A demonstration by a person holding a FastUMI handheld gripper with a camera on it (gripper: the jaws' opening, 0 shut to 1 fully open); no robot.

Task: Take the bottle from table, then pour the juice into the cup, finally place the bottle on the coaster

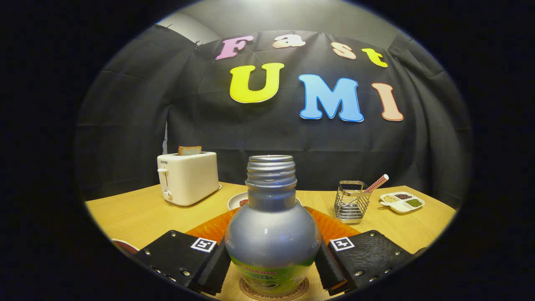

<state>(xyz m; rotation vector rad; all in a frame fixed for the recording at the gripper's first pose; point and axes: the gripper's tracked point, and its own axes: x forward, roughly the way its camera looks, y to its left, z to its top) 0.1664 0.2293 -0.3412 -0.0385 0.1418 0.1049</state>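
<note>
The bottle (272, 238) stands upright between the two fingers of the hand-held gripper (271, 263), its base sitting on a round coaster (273, 290) near the front edge of the surface (125, 213). The cap is off and the threaded neck is open at the top. One finger sits at each flank of the lower body, level with the top of the label band; they look to be touching the sides, though whether they press or merely rest there I cannot tell from this view.

The body looks like smooth, glossy plastic, rounded like a bulb above the label, so it is likely light, a little squeezable and somewhat slippery. The bulge would tend to slide out of a pinch placed high; the straighter labelled part just below it, where the fingers now sit, seems the safer hold. With no cap on, any tilt could spill whatever remains inside, and a hard squeeze might push liquid up the neck.

Beyond the bottle lies an orange mat (334, 228) and a white plate (236, 200); a toaster (188, 177) stands toward the far left, a wire holder (351, 200) and a divided dish (402, 202) toward the far right.
</note>
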